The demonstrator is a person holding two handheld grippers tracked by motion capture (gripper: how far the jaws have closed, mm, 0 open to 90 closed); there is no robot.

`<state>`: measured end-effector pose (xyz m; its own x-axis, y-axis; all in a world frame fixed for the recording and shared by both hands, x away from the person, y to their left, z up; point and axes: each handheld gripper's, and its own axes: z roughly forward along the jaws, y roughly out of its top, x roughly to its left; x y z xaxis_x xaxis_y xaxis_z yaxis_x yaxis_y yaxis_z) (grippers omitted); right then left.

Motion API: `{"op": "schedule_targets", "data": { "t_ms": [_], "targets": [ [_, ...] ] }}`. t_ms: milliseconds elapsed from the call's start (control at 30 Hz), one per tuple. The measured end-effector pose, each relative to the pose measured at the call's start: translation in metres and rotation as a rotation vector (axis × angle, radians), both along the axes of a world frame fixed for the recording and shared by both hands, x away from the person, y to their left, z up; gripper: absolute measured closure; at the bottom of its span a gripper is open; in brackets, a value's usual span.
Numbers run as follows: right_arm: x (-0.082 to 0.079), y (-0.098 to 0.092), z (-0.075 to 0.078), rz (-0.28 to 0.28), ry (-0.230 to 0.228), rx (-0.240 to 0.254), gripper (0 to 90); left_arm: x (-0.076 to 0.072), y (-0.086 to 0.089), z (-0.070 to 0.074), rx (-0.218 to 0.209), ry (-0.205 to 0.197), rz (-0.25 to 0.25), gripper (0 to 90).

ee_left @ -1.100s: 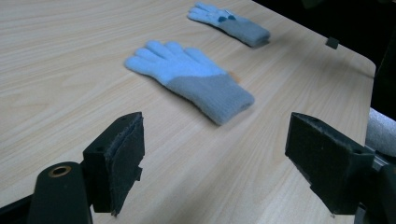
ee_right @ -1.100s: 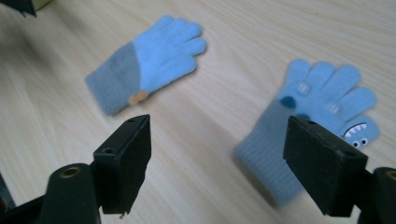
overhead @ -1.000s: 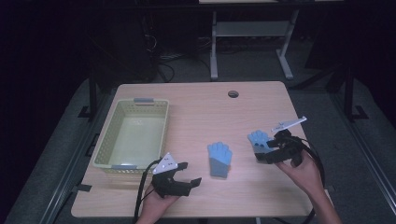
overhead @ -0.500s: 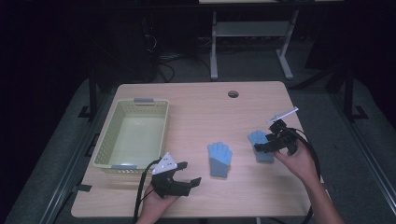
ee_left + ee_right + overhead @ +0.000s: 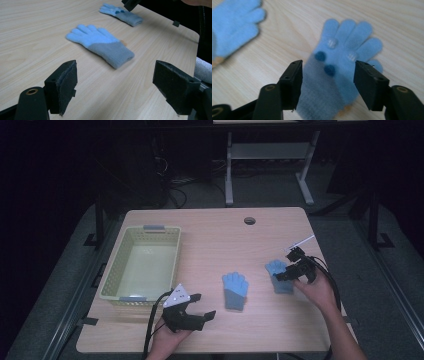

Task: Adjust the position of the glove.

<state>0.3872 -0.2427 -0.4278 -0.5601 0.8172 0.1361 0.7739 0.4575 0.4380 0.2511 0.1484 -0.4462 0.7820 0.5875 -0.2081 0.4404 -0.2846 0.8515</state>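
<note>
Wooden worktop point(image 5: 210, 235); pale green basket point(image 5: 142, 262) far beyond left gripper point(image 5: 202, 309), jaws wide and empty; plain blue glove point(image 5: 235, 290) just ahead of it; dotted blue glove point(image 5: 339, 72) lying flat between closing jaws of right gripper point(image 5: 328, 83), pads apart from it

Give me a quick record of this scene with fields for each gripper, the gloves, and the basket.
right gripper: jaws straddling the dotted glove, just been closing, pads not pressing yet
left gripper: open, low over the table, aimed at the plain glove
gloves: two blue, flat, apart
basket: pale green, left side, nothing inside
</note>
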Motion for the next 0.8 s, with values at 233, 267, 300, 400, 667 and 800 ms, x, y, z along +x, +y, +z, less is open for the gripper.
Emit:
{"op": "schedule_targets", "data": {
  "t_ms": [233, 267, 300, 400, 667, 800],
  "targets": [
    [0.004, 0.006, -0.013, 0.012, 0.033, -0.103, 55.9, 0.0, 0.0, 0.0, -0.001, -0.002, 0.002, 19.3],
    [0.003, 0.008, -0.015, 0.014, 0.034, -0.118, 56.6, 0.0, 0.0, 0.0, -0.001, -0.002, 0.002, 19.4],
    [0.003, 0.009, -0.015, 0.018, 0.019, -0.13, 57.7, 0.0, 0.0, 0.0, -0.002, 0.001, 0.003, 19.4],
    [0.002, 0.011, -0.015, 0.028, 0.011, -0.142, 60.4, 0.0, 0.0, -0.001, 0.002, 0.008, 0.002, 19.4],
    [0.001, 0.013, -0.015, 0.02, 0.018, -0.142, 76.0, -0.001, -0.003, -0.001, 0.015, 0.002, -0.002, 19.4],
    [0.001, 0.013, -0.014, 0.01, 0.028, -0.138, 79.7, -0.001, -0.003, -0.001, 0.016, -0.002, -0.002, 19.5]
  ]
}}
